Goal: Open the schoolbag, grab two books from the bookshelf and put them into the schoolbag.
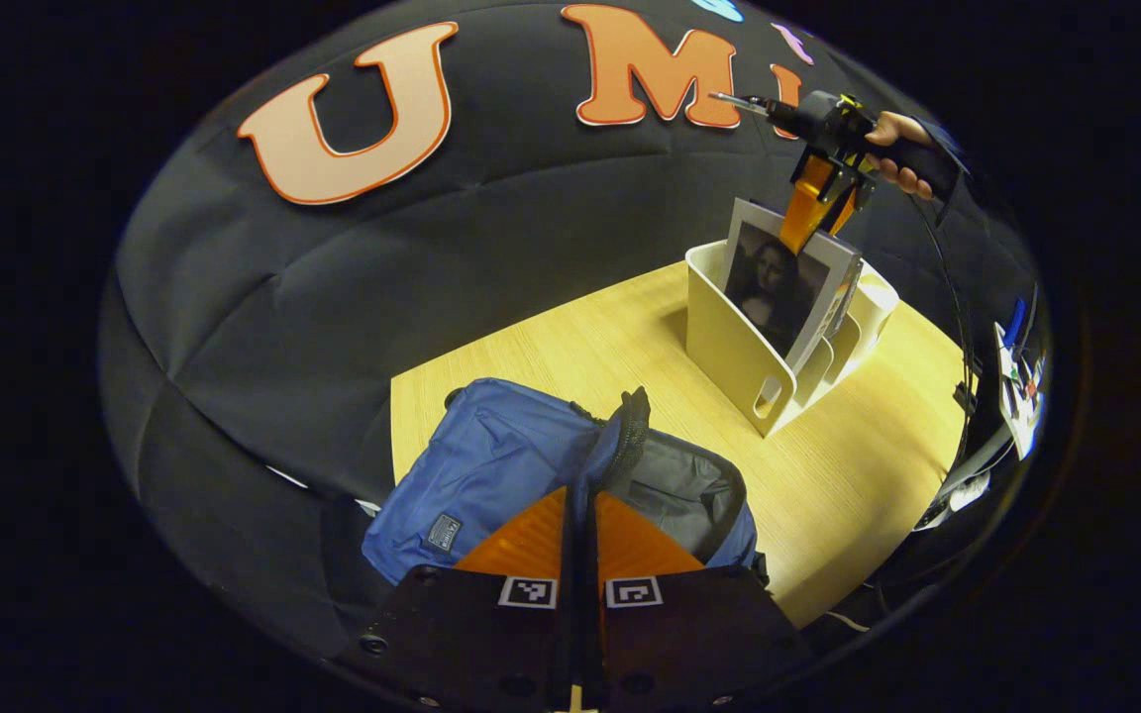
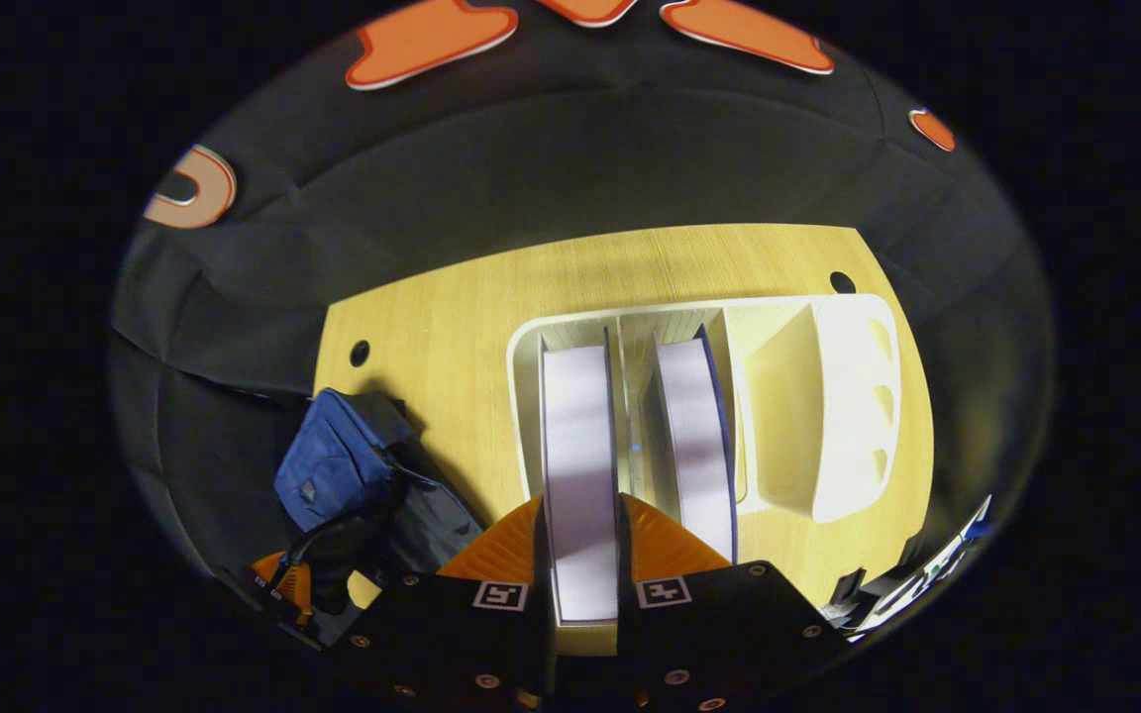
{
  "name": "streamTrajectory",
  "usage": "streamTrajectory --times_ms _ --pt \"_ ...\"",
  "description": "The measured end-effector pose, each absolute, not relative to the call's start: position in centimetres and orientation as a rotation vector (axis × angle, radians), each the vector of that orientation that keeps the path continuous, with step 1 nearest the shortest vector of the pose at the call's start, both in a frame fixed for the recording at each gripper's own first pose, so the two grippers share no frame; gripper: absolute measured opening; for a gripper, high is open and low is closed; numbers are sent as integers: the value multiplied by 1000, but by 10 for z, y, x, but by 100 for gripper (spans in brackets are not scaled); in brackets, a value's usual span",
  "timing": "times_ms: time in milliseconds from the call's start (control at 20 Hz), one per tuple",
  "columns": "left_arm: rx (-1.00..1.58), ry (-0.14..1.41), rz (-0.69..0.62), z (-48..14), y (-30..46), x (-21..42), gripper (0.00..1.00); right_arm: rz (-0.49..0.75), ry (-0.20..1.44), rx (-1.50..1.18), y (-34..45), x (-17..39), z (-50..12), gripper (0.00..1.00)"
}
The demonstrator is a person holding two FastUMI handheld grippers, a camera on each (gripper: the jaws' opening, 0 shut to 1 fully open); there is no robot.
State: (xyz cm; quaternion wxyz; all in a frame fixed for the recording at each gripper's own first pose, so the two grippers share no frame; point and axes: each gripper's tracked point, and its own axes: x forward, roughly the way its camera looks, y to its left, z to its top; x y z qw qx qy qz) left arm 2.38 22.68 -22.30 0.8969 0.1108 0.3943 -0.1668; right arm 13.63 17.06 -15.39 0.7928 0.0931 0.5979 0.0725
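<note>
Right gripper (image 2: 578, 515) is clamped on the top edge of a thin white-paged book with a portrait cover (image 1: 778, 282), standing upright in the end slot of the cream plastic slotted bookshelf (image 2: 828, 396). Second blue-edged book (image 2: 697, 436) sits one slot over. Left gripper (image 1: 580, 515) pinches the open flap of the soft blue fabric schoolbag (image 1: 491, 456), well apart from the bookshelf; the book looks light, stiff, glossy, probably slippery, so grip mid-edge.
</note>
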Motion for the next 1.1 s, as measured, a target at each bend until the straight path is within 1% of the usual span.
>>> streamTrajectory --times_ms 300,700,1000,1100 --pt "248 799 -318 -202 241 41 4 211 1147 320 147 118 -105 25" --pt "263 812 -306 -190 241 45 4 242 1018 475 108 87 -63 25" --pt "222 831 -285 -184 244 47 4 358 968 664 115 46 -50 24" --pt "201 839 -272 -183 242 48 4 402 968 727 130 32 -58 24"
